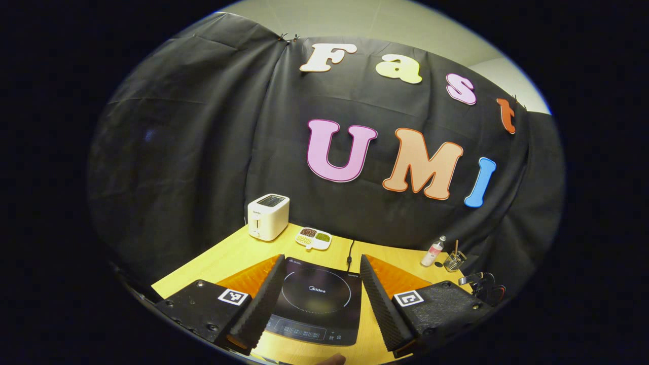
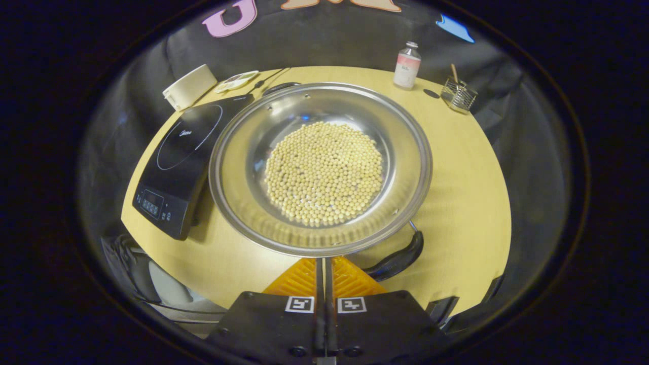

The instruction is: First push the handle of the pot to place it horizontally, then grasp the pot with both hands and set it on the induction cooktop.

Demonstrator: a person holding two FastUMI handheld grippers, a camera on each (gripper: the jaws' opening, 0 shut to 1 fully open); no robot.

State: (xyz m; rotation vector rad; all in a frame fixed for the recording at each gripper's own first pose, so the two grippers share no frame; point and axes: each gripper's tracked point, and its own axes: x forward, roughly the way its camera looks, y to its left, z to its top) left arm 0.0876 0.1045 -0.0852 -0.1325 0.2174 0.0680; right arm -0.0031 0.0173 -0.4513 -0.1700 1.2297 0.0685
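Left gripper (image 1: pixel 318 304) fingers wide above induction cooktop (image 1: pixel 315 304); right gripper (image 2: pixel 324 268) fingers closed, empty, beside pot (image 2: pixel 320 167).

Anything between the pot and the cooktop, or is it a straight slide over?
Nothing visible stands in the way. In the right gripper view the pot sits right beside the cooktop, its rim overlapping the cooktop's near edge. The glass top is bare. The toaster and bottle stand farther back.

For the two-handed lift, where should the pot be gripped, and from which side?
Probably at its two black handles. The pot is wide, shallow and full of beans, so a level lift from opposite sides seems safest. The near handle curves under the rim by the right gripper; come in low from there.
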